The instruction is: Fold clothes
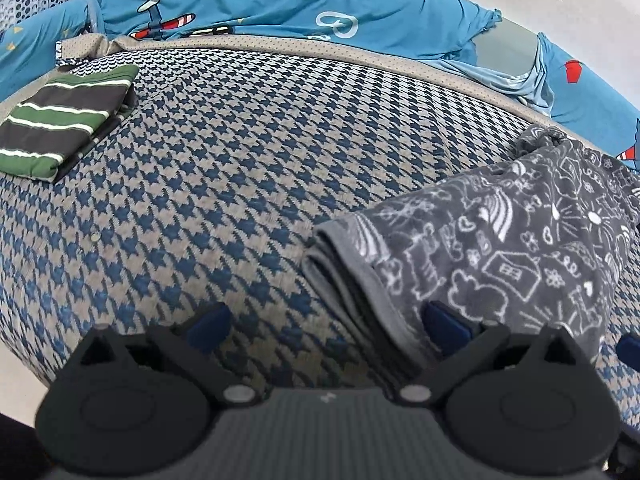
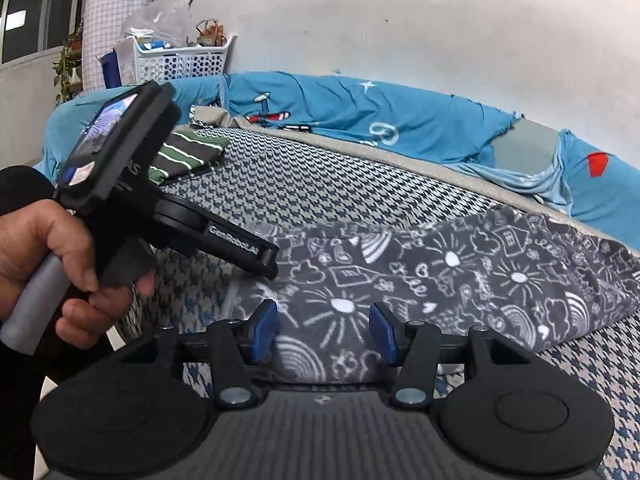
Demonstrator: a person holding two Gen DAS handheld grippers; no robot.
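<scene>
Lettering on left claw arm, right-wrist view only: "GenRobot.AI", partly blurred; person's hand grips its handle. Left claw spread wide, nothing pinched, one fingertip over edge of grey doodle-print garment. Right claw half open, pads astride garment's near fold, not pressing. Striped green folded garment far left on houndstooth bed cover. Blue airplane-print sheet behind; white basket, white wall.
</scene>
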